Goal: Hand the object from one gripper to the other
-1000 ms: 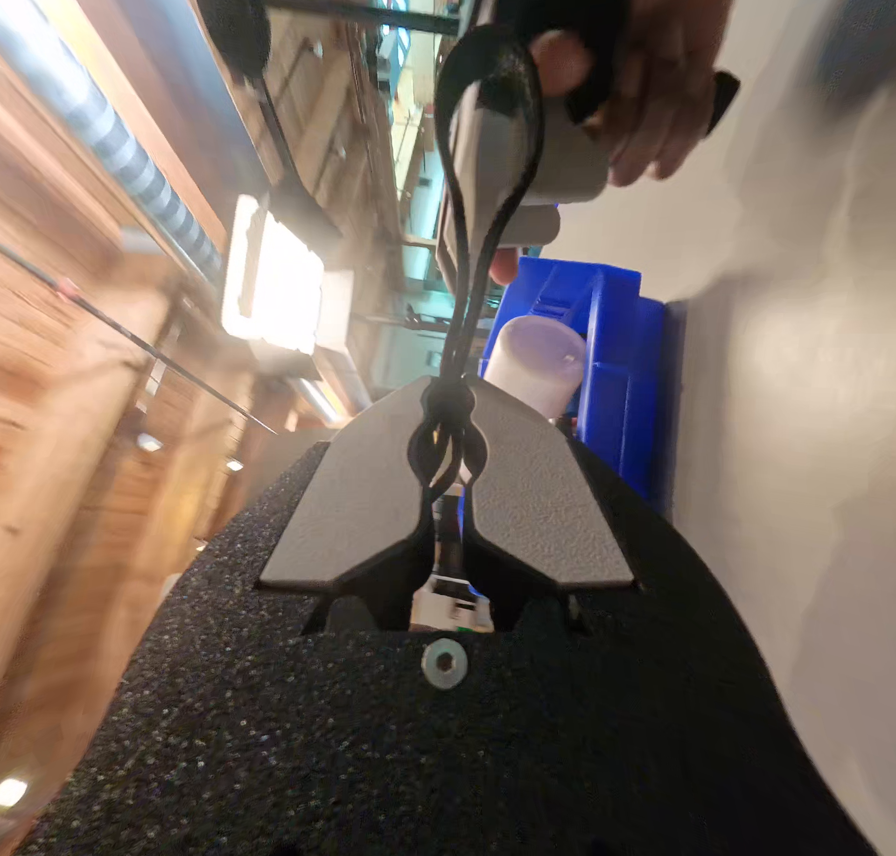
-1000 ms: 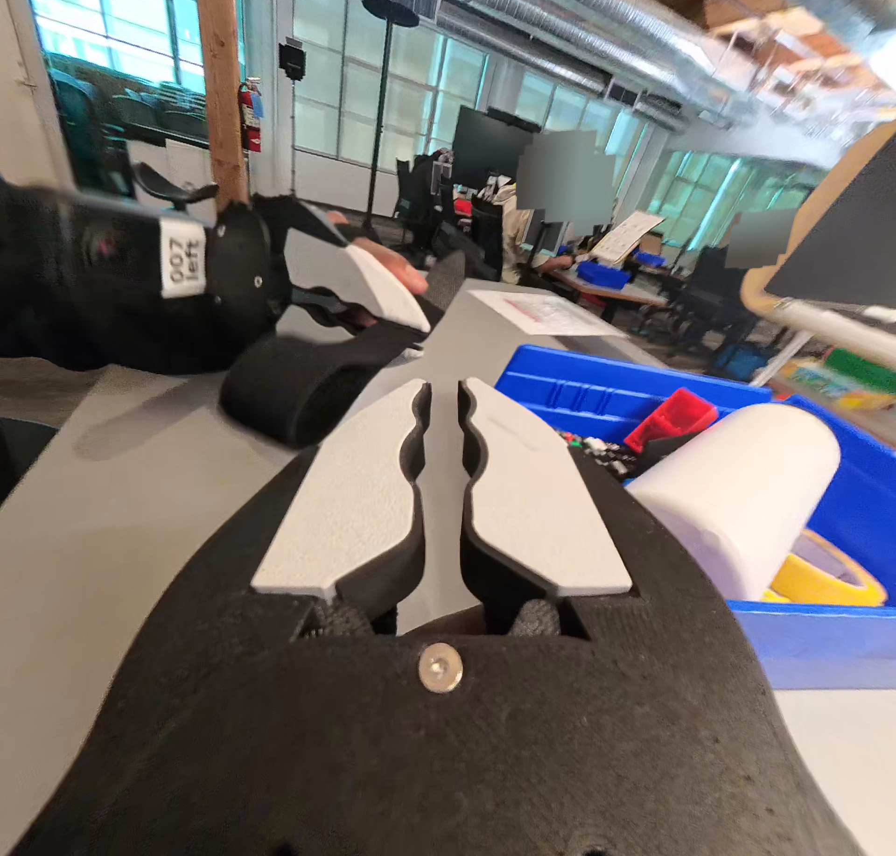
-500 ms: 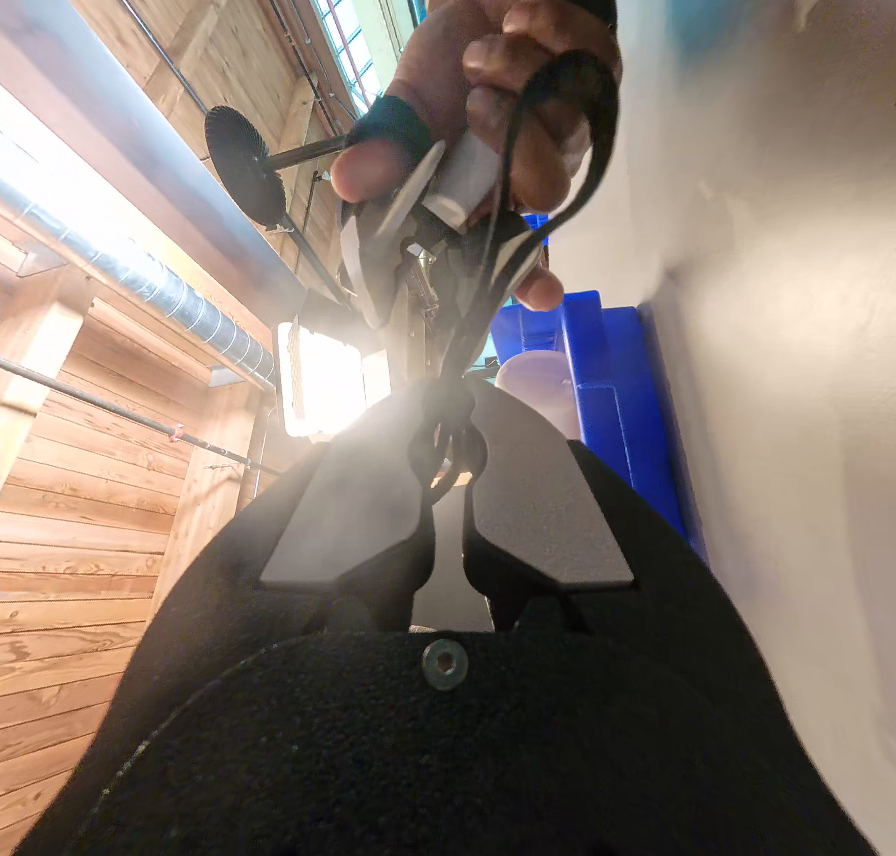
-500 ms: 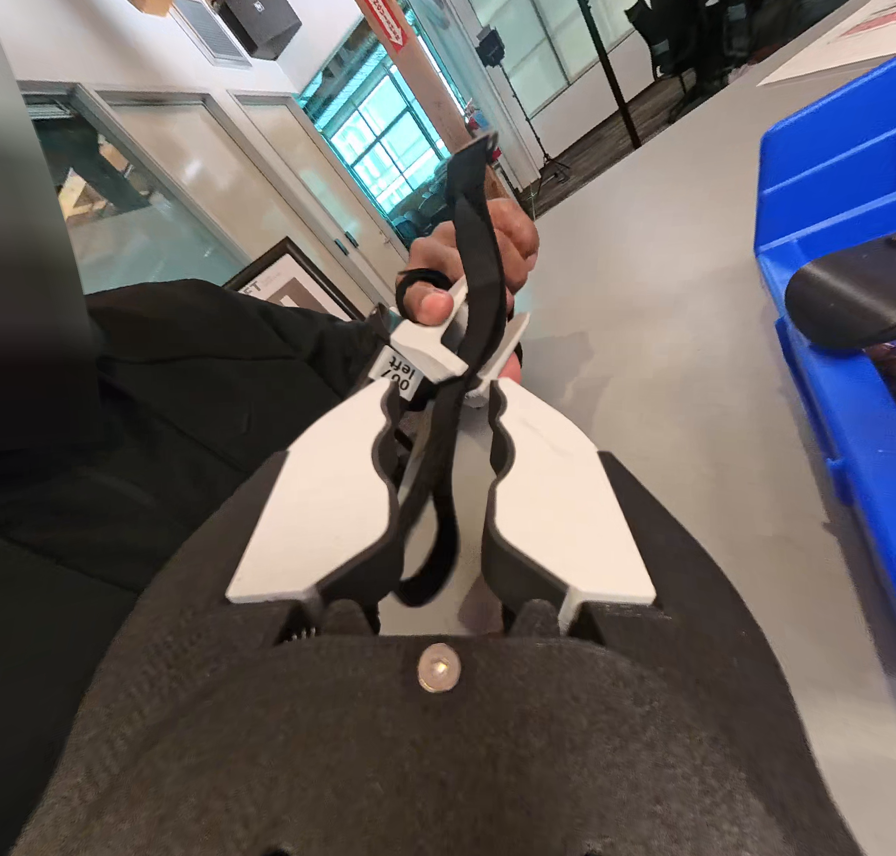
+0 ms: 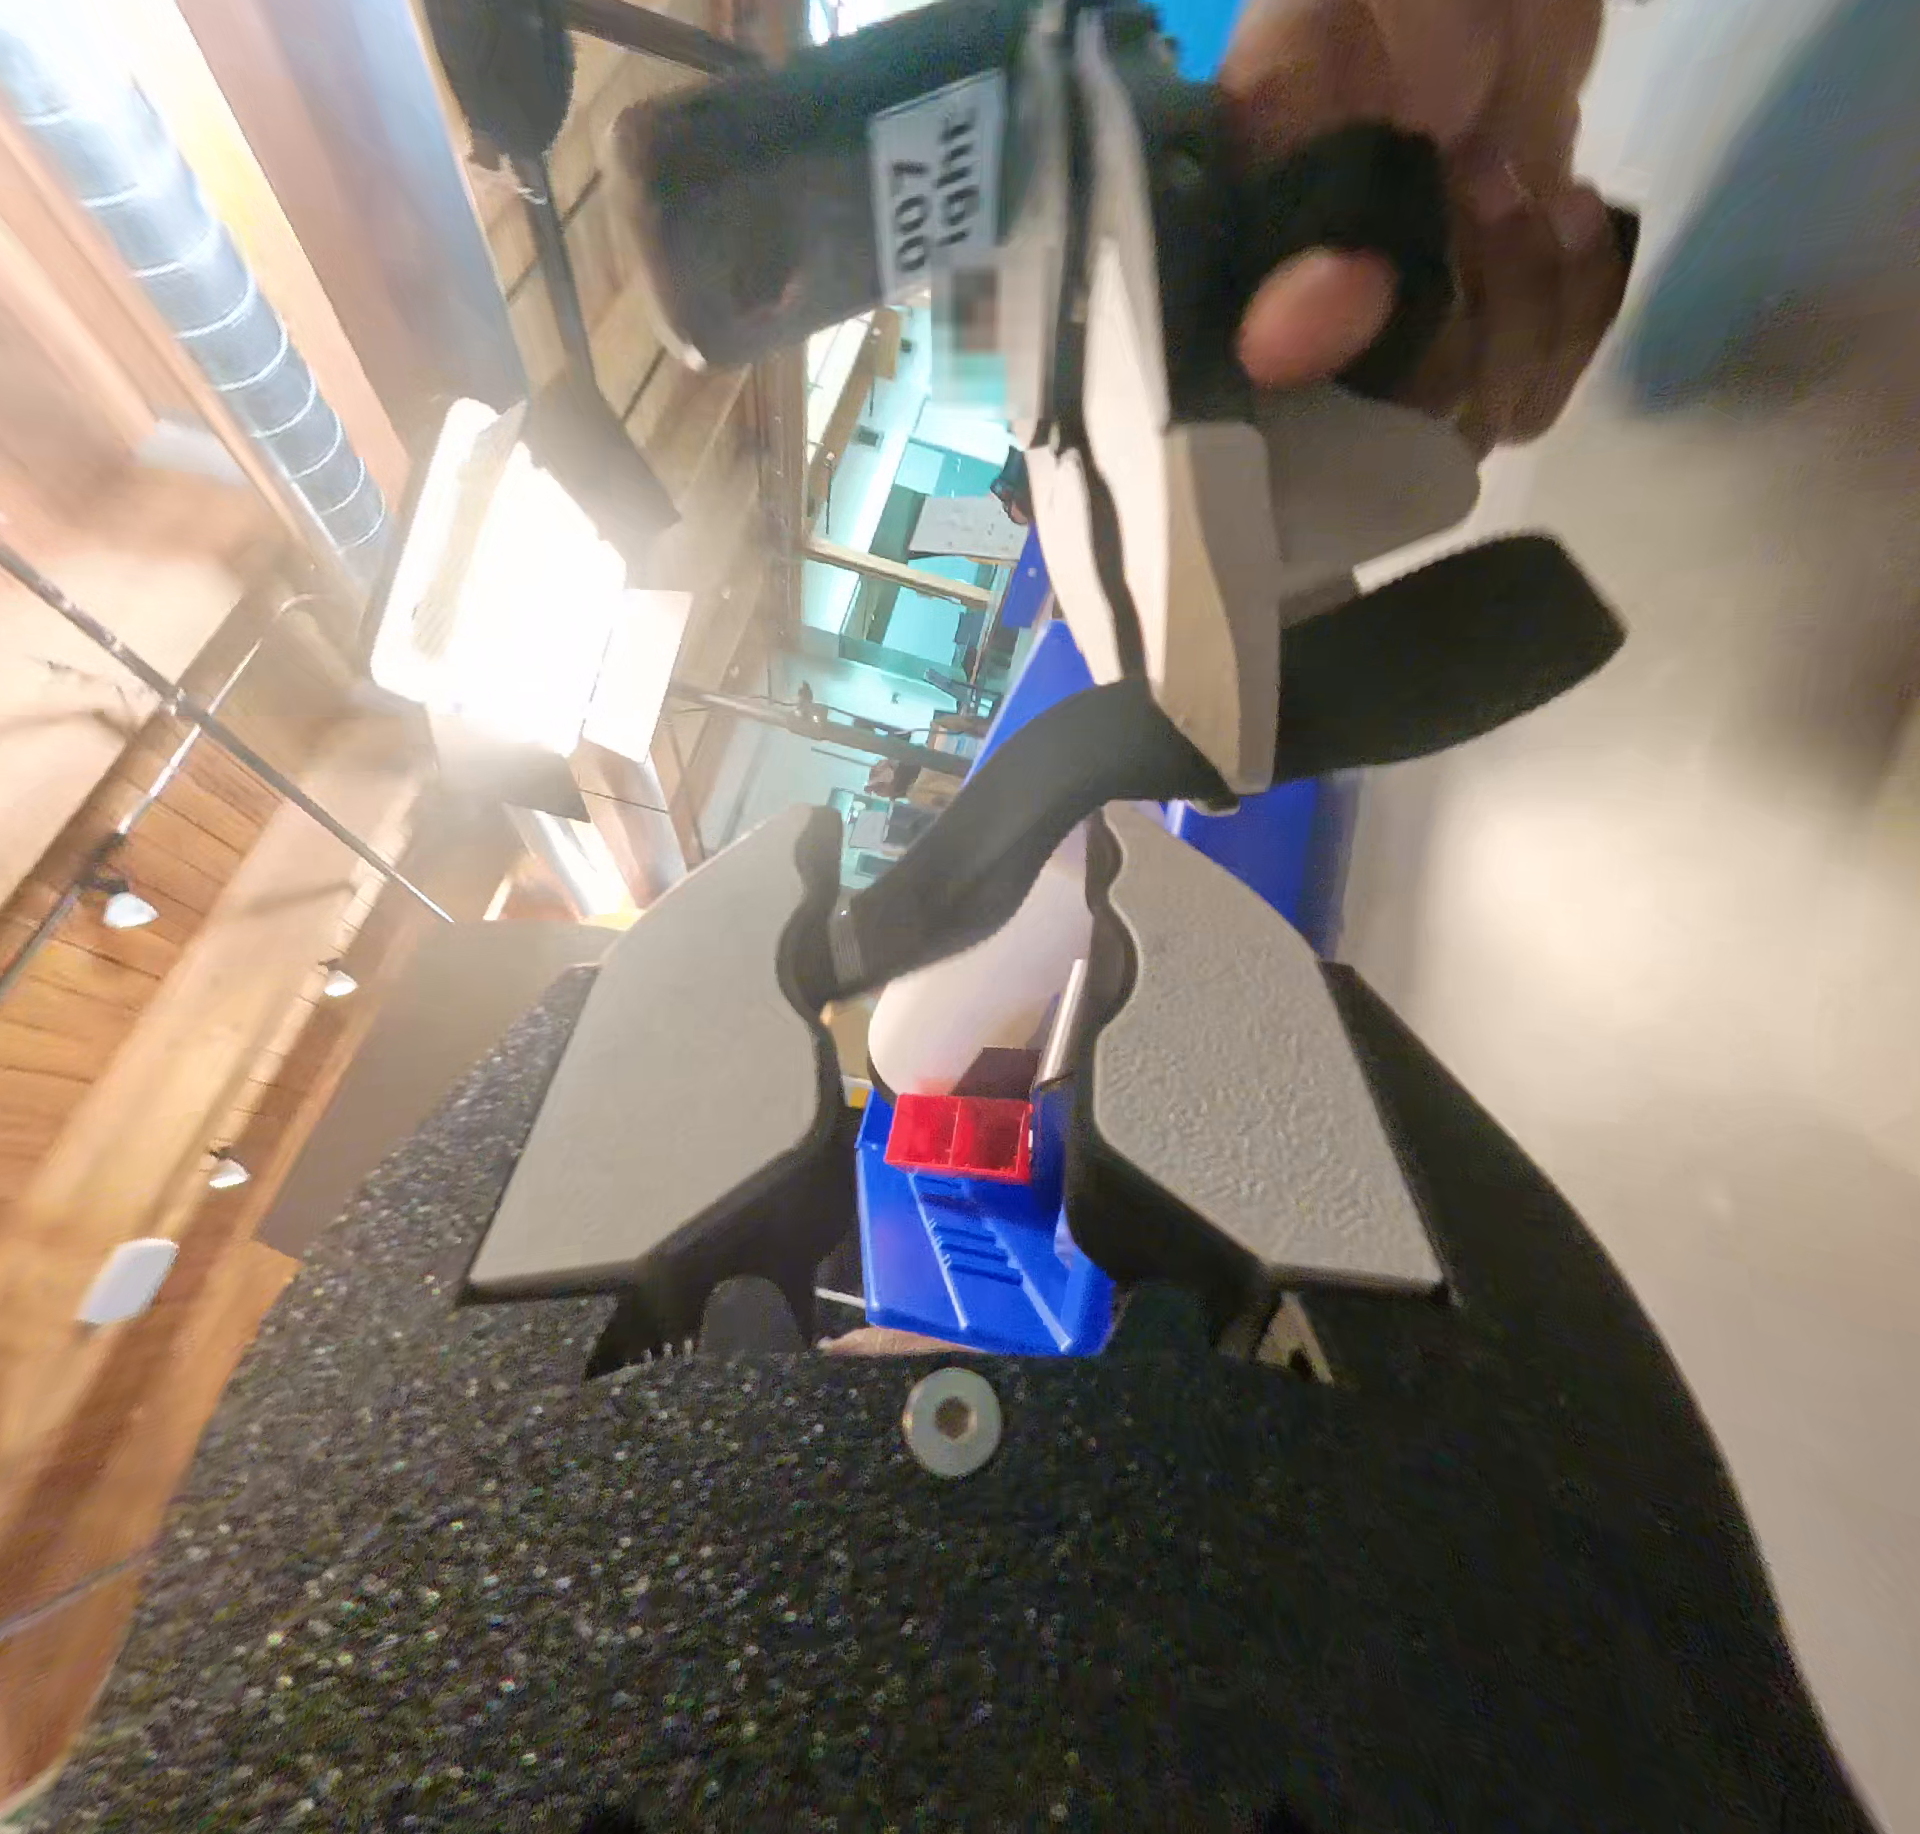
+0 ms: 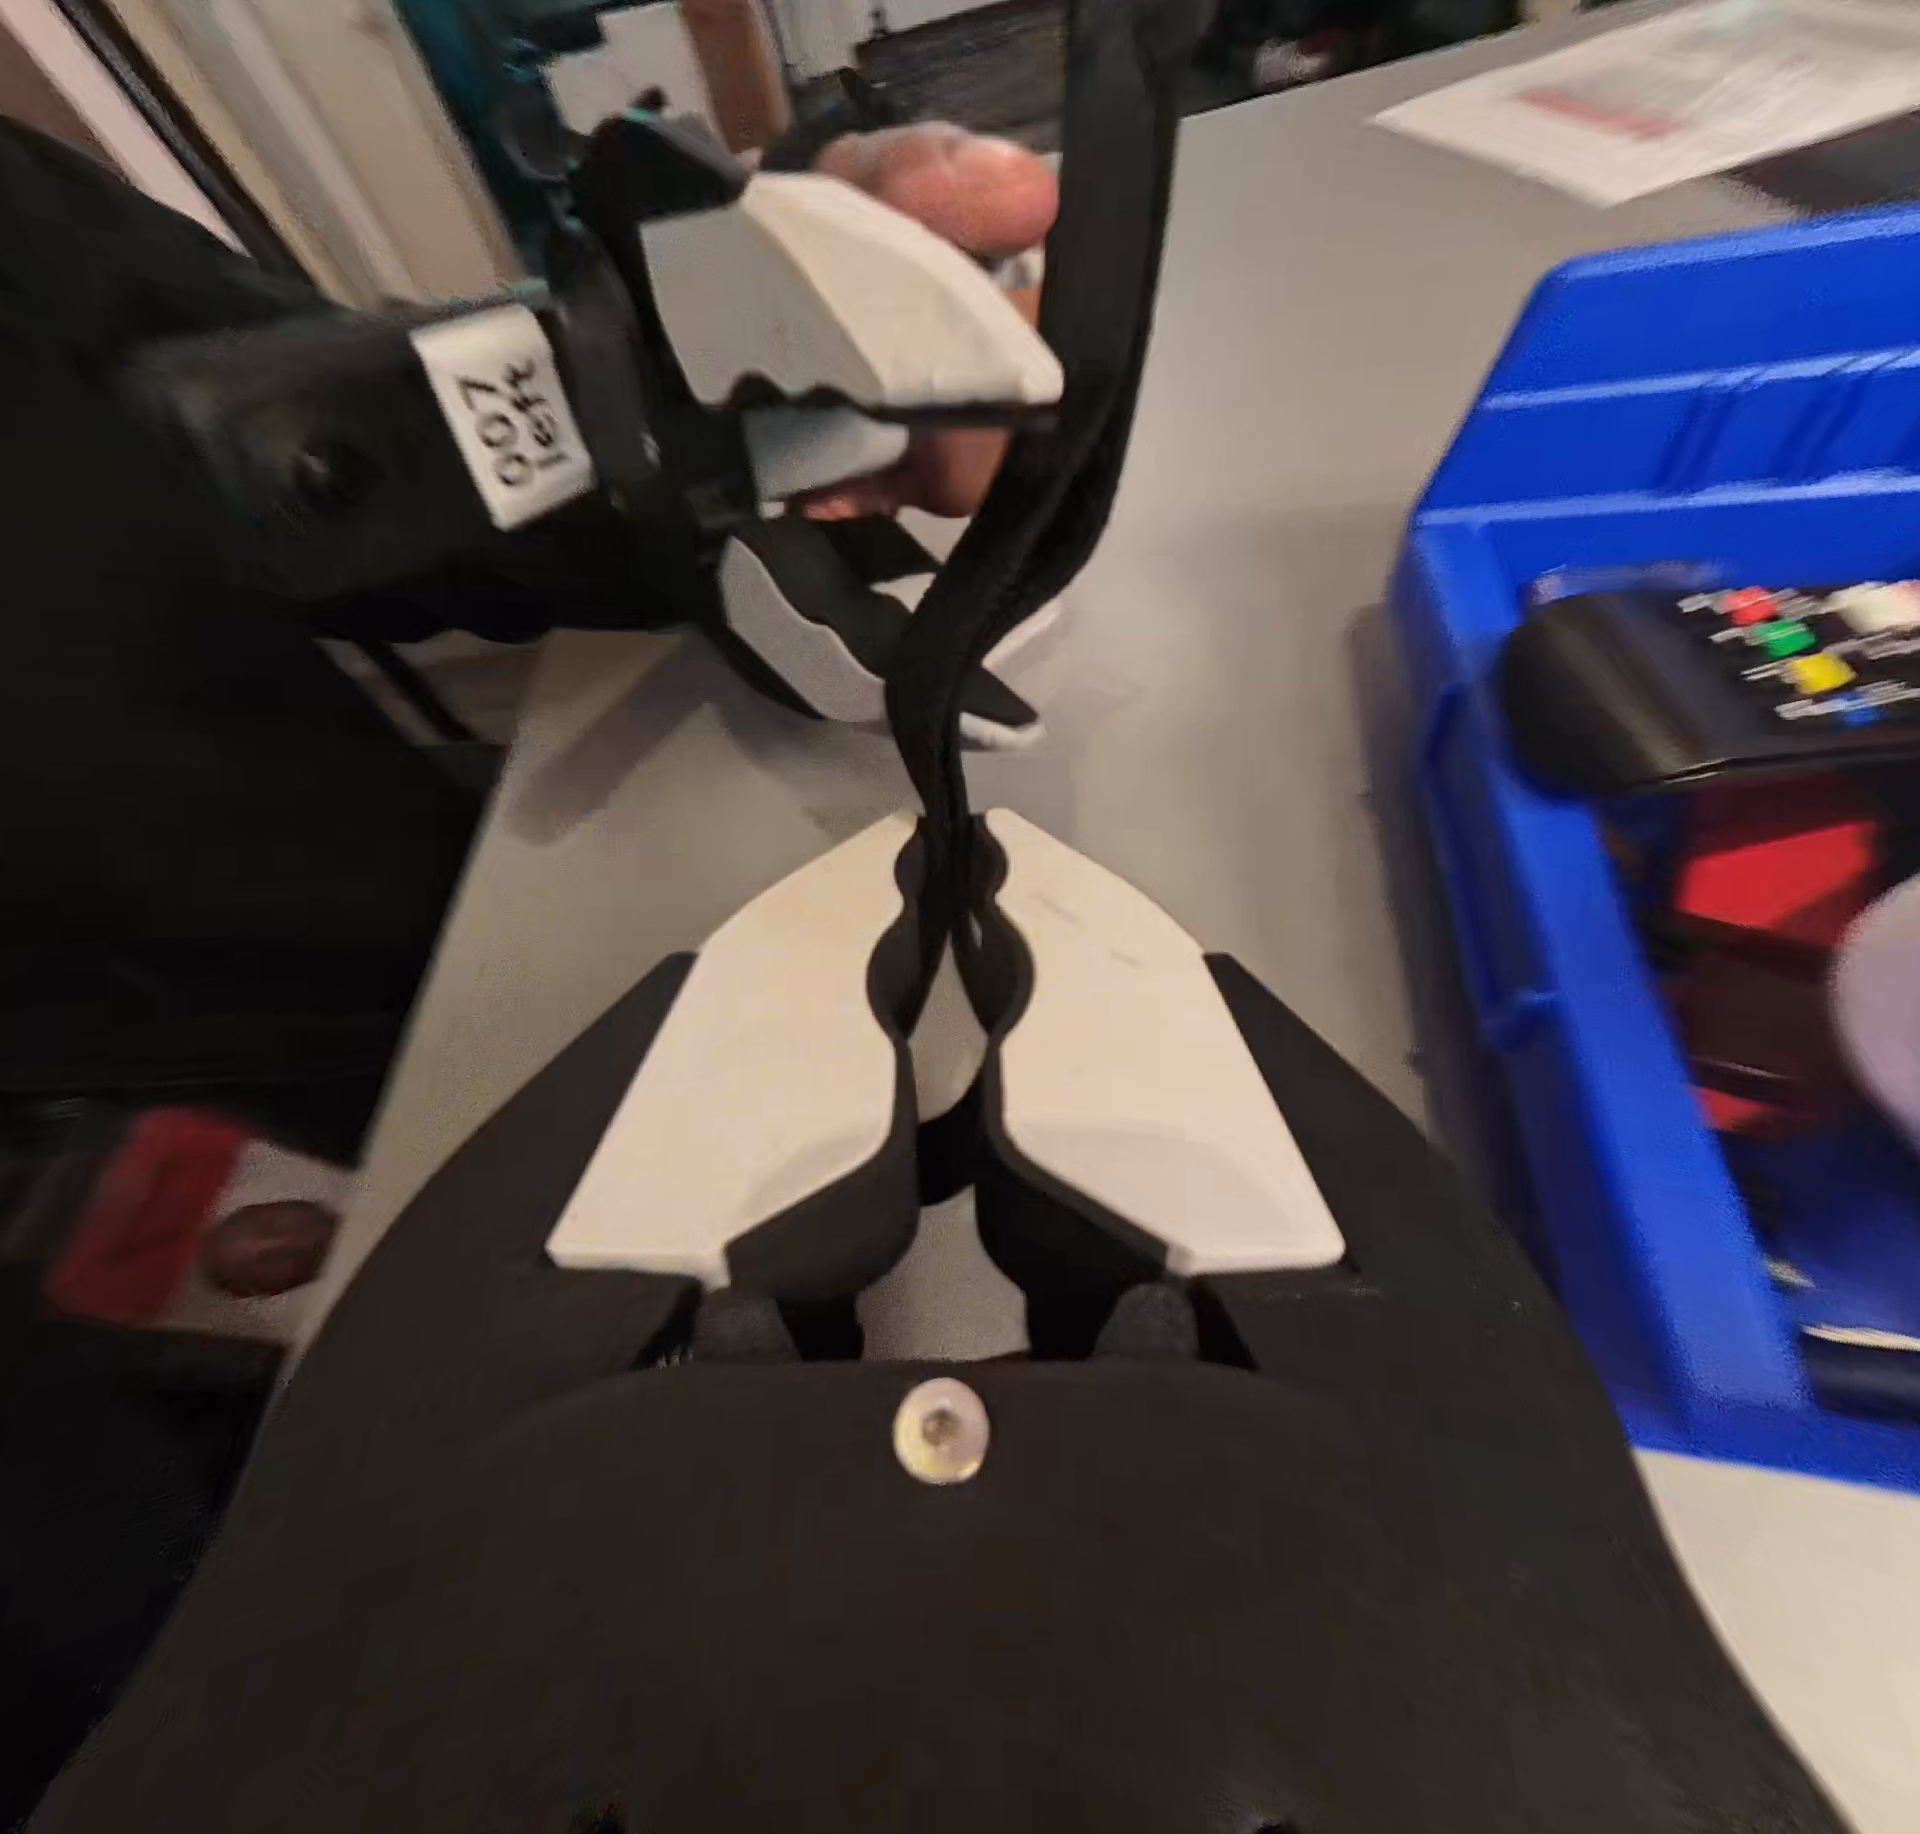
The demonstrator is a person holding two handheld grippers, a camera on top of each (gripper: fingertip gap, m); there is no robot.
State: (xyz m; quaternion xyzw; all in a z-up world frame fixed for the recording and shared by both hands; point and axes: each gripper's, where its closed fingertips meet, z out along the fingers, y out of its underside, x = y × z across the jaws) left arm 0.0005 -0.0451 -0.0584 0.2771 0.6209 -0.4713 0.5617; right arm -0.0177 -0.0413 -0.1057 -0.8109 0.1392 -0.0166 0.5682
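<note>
Now: black strap [image 6: 951, 854] pinched at the tip of the right hand-held gripper [image 6: 948, 839], jaws pressed on it | left hand-held gripper [image 5: 951, 875] spread, strap crossing its gap | blue bin [image 6: 1621, 496] close on the right | grey tabletop [image 6: 1278, 350] bare between.

Black strap [image 6: 1049, 496], flat woven band, doubled into a loop.
Pinched between the right gripper's [image 6: 951, 834] closed fingertips; the loop rises upward from them, one end lying between the left gripper's [image 5: 956, 849] parted fingers.
</note>
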